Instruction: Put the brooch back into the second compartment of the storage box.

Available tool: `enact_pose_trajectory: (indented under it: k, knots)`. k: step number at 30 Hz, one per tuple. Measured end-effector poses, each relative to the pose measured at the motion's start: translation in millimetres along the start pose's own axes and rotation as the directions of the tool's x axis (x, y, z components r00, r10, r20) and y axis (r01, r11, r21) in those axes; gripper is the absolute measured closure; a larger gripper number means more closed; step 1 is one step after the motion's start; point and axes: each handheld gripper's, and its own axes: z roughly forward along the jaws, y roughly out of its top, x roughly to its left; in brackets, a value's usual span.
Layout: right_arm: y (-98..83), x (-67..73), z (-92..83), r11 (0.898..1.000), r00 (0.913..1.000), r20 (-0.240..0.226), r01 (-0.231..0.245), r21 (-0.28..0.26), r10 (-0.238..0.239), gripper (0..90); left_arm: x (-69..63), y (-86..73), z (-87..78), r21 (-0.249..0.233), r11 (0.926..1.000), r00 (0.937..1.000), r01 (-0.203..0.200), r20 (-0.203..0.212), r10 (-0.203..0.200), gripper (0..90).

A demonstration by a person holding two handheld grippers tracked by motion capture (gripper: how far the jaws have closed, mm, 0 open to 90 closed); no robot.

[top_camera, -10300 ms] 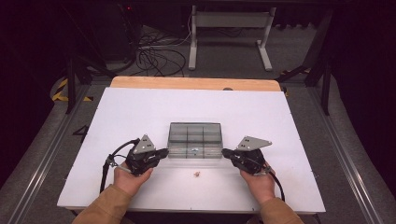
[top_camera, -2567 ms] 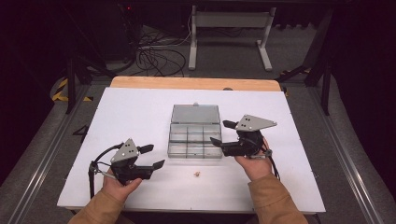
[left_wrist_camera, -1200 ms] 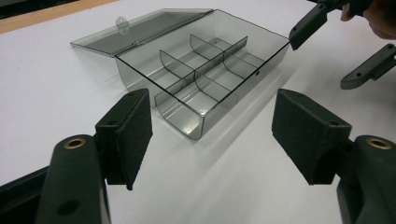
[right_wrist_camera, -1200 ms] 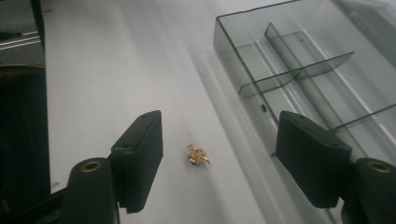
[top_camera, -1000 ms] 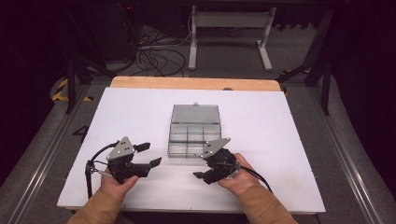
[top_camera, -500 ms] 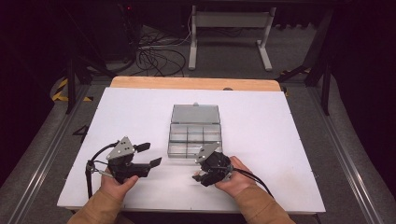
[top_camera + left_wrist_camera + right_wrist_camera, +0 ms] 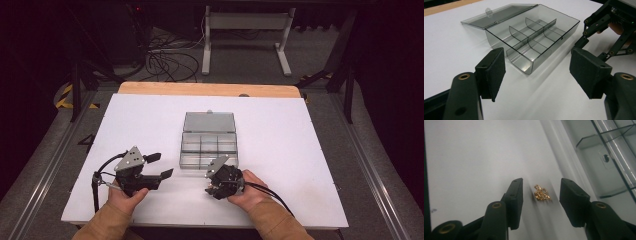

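The white counter (image 7: pixel 300 150) has broad bare room on both sides of the clear plastic box (image 7: pixel 209 145), which sits near its middle with its lid (image 7: pixel 209 121) laid open flat behind it; the near edge runs just under the person's wrists. The right gripper (image 7: pixel 216 184) sits low in front of the box's near wall, well inside that edge. A second ago it hovered a little higher with its fingers spread wider; they have just been closing, and now stand at a moderate gap on either side of a small gold chain (image 7: pixel 541 193), not yet touching it. The chain is a crumpled, shiny heap lying on the counter just beside the box. The left gripper (image 7: pixel 160 166) has stayed put left of the box, fingers wide and holding nothing.
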Motion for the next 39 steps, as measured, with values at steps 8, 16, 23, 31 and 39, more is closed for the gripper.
enact_pose_trajectory:
  k: [8,16,23,31,39]
  knots:
    - [-0.4,-1.4,2.7,1.0,0.9996,-0.025,-0.014,0.008,0.014,65.6,0.2,-0.1,0.0,0.0,1.0,1.0,0.0,0.0,0.0,29.4]
    - [-0.2,-0.3,2.8,1.0,0.9991,-0.041,-0.011,0.008,0.011,76.7,-0.5,-0.1,0.4,0.001,1.0,1.0,-0.002,0.0,0.002,29.4]
    - [0.1,0.7,1.2,1.0,0.9996,-0.026,-0.006,0.011,0.006,80.6,-0.5,-0.1,0.4,0.001,1.0,1.0,-0.003,0.0,0.003,29.4]
    - [0.5,0.3,-0.1,1.0,0.9998,-0.018,-0.005,0.009,0.005,81.5,-0.5,0.1,0.2,0.0,1.0,1.0,-0.004,-0.002,0.004,29.4]
    - [2.7,1.4,-13.0,0.999,0.9999,-0.011,-0.005,-0.054,0.004,81.5,-0.1,0.1,-0.1,-0.002,1.0,1.0,-0.006,-0.004,0.006,29.4]
